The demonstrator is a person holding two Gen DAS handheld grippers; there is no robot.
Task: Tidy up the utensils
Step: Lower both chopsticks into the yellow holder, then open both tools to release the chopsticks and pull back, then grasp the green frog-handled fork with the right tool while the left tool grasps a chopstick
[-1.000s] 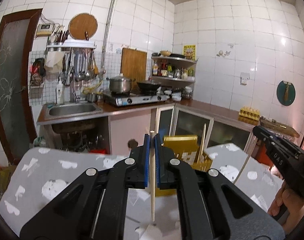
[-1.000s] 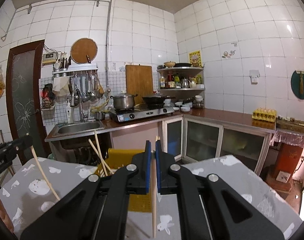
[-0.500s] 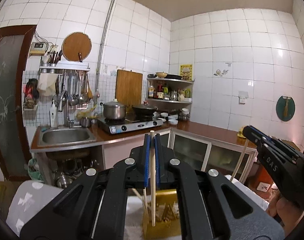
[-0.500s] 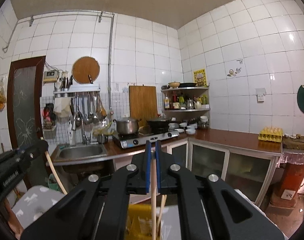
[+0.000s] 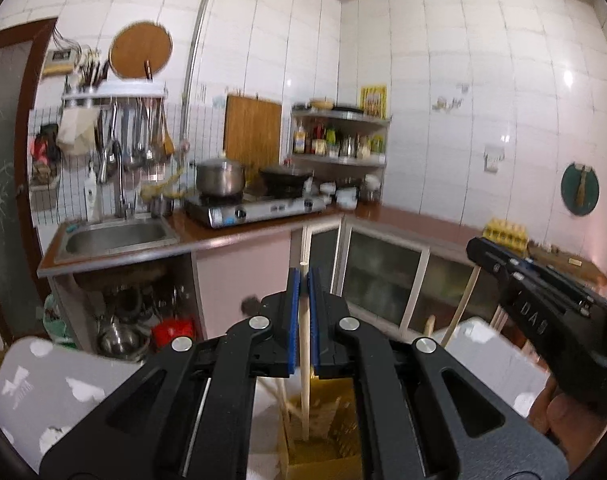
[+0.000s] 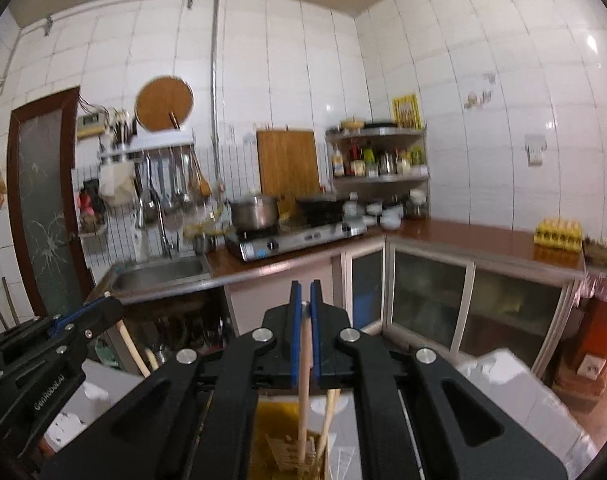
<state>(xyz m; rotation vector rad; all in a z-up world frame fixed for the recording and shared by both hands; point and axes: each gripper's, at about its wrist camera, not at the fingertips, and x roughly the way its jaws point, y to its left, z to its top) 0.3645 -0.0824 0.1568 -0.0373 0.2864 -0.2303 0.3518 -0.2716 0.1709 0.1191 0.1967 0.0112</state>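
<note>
Left gripper point(image 5: 303, 280) jaws clamped on upright chopstick point(image 5: 304, 360), lower end inside yellow holder point(image 5: 323, 456) at bottom centre of frame. Right gripper point(image 6: 305, 294) jaws likewise clamped on second chopstick point(image 6: 303, 392), tip down in same holder point(image 6: 271, 420). Other sticks already stand in it. Judgement: insertion near done; release of both left.

Left view alone shows right gripper at right edge with gripped stick slanting down. Right view alone shows left gripper at lower left, holder's slotted interior. Cloth-covered counter point(image 5: 43, 392) underneath.
</note>
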